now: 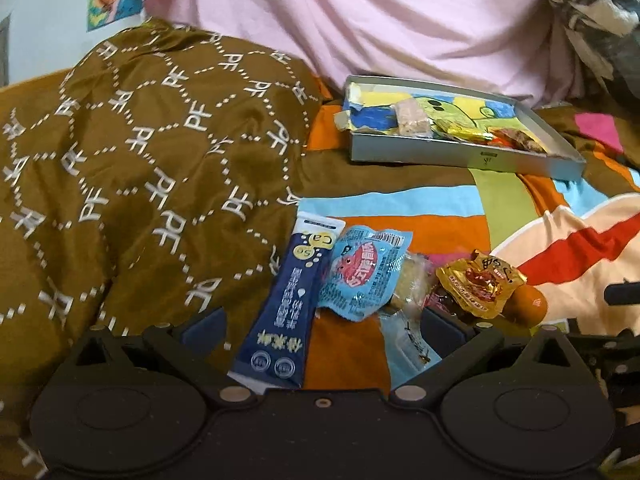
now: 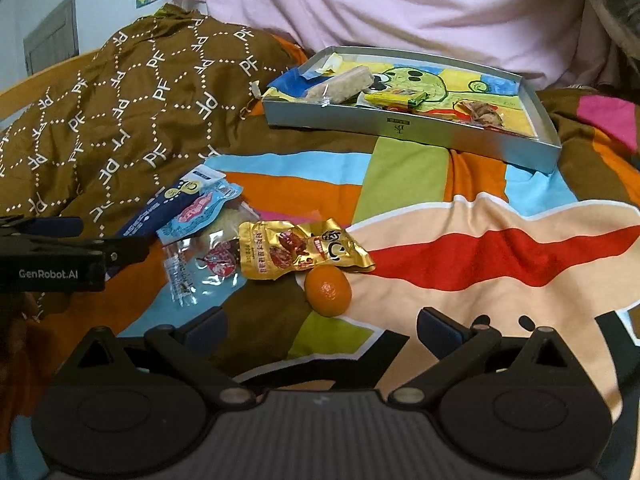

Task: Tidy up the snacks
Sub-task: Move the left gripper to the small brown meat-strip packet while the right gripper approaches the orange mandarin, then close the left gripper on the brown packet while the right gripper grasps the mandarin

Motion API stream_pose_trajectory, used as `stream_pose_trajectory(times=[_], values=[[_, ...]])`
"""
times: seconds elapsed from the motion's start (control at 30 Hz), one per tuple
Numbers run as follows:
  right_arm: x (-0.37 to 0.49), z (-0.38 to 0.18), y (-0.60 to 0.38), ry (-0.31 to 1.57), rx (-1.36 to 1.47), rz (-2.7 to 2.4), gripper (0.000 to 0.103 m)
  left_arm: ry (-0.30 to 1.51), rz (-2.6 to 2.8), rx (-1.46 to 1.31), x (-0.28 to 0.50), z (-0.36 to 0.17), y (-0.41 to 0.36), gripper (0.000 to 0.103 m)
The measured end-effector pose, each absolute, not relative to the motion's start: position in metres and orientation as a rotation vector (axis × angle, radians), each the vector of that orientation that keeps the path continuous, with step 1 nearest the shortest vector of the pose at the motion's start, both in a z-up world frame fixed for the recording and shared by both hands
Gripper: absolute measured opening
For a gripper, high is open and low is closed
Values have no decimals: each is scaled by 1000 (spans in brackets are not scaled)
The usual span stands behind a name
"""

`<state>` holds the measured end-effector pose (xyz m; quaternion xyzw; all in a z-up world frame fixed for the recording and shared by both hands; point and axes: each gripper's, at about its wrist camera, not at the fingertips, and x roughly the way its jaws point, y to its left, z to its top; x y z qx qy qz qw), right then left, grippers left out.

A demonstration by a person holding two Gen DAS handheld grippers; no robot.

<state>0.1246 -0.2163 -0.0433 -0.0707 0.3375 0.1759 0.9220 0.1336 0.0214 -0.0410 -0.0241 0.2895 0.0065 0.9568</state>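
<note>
A grey shallow box lies at the back on a colourful bedsheet and holds several snacks. Loose snacks lie in front: a dark blue stick pack, a light blue packet, a clear wrapped snack, a gold packet and a small orange. My left gripper is open, its fingers either side of the stick pack and clear wrapper. My right gripper is open and empty, just in front of the orange.
A brown patterned quilt is bunched up on the left. A pink pillow lies behind the box. The left gripper's body shows at the left edge of the right wrist view.
</note>
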Motion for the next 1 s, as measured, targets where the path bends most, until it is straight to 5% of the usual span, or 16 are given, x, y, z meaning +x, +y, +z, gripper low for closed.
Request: stream_pose_trajectory(times=[0.5,0.67,0.83,1.0], values=[[152,-64,-227,718,-169,391,102,631,-377,-21,150,-56,1,102],[161,-68,-226,740,-177,441,87,651,-444,-141,161,-61,8,101],[173,-69,-219,738,-204,473,76,686,-416,-220,177,-69,14,86],[180,-69,-215,738,-215,478,53,712,-418,-221,186,-73,10,70]])
